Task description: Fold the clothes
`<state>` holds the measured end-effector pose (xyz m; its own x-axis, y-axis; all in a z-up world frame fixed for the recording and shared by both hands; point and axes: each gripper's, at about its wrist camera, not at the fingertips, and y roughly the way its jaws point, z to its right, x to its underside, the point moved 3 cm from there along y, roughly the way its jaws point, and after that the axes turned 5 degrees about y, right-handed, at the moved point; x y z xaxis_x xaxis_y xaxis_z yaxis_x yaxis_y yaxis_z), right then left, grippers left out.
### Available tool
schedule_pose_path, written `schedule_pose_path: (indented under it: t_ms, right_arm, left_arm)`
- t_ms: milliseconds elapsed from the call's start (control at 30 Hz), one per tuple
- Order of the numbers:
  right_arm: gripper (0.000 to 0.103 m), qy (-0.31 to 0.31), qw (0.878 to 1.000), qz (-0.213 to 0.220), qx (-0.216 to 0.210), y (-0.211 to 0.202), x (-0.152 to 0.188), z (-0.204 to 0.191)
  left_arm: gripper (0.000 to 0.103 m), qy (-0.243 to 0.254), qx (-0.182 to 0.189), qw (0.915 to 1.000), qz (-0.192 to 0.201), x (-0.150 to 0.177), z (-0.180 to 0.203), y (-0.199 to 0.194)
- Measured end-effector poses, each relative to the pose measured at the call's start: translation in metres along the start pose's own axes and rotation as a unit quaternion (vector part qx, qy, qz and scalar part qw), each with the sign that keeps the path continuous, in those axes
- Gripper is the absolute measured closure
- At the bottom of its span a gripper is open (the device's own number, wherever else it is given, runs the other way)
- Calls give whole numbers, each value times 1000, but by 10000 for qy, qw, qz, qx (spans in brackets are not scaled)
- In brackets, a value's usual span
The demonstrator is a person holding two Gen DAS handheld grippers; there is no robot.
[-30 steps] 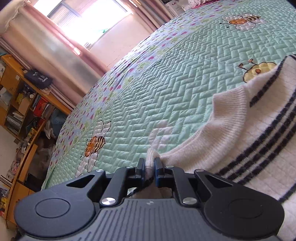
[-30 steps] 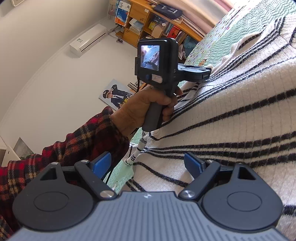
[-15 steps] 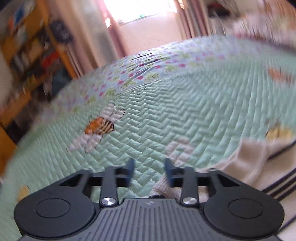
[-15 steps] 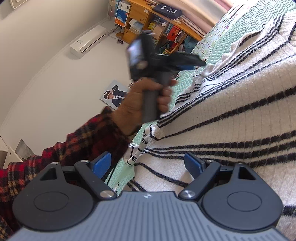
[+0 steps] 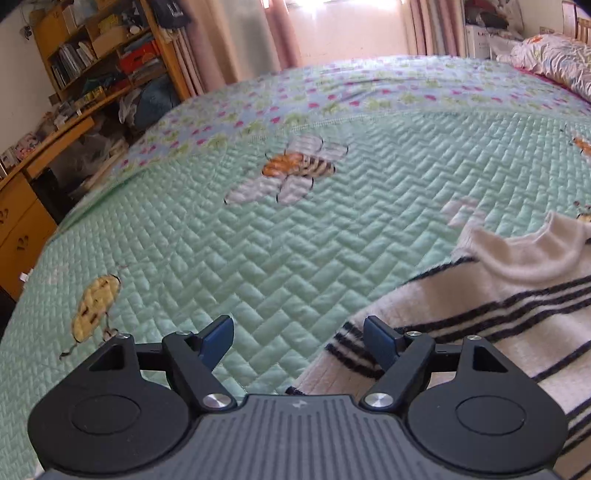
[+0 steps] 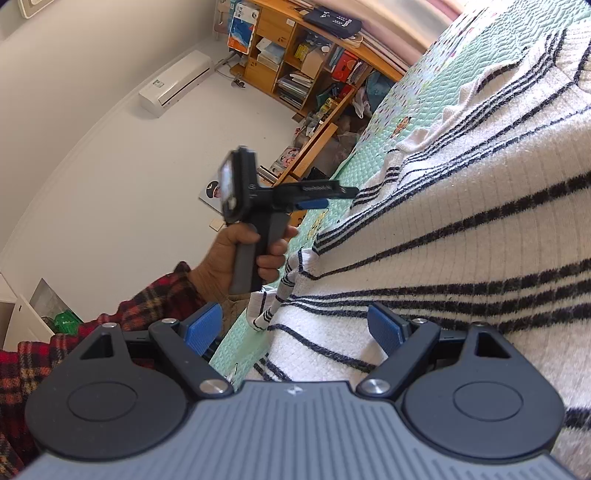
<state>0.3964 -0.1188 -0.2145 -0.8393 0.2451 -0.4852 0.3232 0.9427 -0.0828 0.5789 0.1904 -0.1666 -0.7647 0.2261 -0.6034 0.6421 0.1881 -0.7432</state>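
The cream knitted sweater with dark stripes [image 5: 517,295] lies flat on the green quilted bedspread [image 5: 258,240], to the right of the left gripper [image 5: 299,332], whose jaws have just been opening and hold nothing, while the wide-open, empty right gripper [image 6: 295,325] is nearer, over its striped edge, with free quilt leftward.

I am working in a home bedroom. A bed under a green quilted coverlet [image 5: 280,251] with bee motifs fills my view; curtains [image 5: 236,33] hang at the far window, cluttered wooden bookshelves [image 5: 99,55] and a desk stand left, an air conditioner [image 6: 175,83] is wall-mounted.
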Motion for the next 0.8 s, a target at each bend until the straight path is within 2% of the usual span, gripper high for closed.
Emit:
schedule_pose_path:
  t_ms: [100, 133, 167, 200, 300, 333, 367, 500, 567, 667, 800]
  right_arm:
    - [16, 19, 10000, 4, -14, 0, 0, 1]
    - [16, 20, 10000, 3, -15, 0, 0, 1]
    - [16, 22, 10000, 2, -16, 0, 0, 1]
    - [16, 20, 10000, 2, -14, 0, 0, 1]
    - [16, 10, 10000, -1, 1, 0, 1, 0]
    - [16, 10, 10000, -1, 2, 0, 1, 0]
    - [16, 12, 10000, 1, 2, 0, 1, 0]
    - [16, 14, 10000, 3, 0, 0, 0, 0]
    - [16, 10, 10000, 1, 4, 0, 0, 0]
    - [16, 8, 10000, 4, 7, 1, 1, 0]
    - [16, 7, 10000, 5, 7, 1, 1, 0]
  left_arm:
    - [25, 29, 220, 9997, -33, 3, 6, 12]
    - [30, 1, 374, 9993, -18, 3, 8, 13]
    - [41, -6, 503, 9987, -1, 4, 10, 13]
    - [45, -7, 624, 9981, 17, 5, 12, 13]
    - [63, 244, 713, 9971, 52, 6, 23, 11]
    - [74, 287, 753, 9967, 53, 6, 26, 11]
    - [80, 340, 746, 9966, 50, 5, 31, 10]
    - [86, 783, 352, 9962, 119, 4, 50, 7]
    - [90, 819, 146, 9964, 143, 3, 53, 8]
    - [93, 791, -492, 9955, 186, -7, 51, 13]
    - [93, 751, -854, 9935, 100, -18, 45, 25]
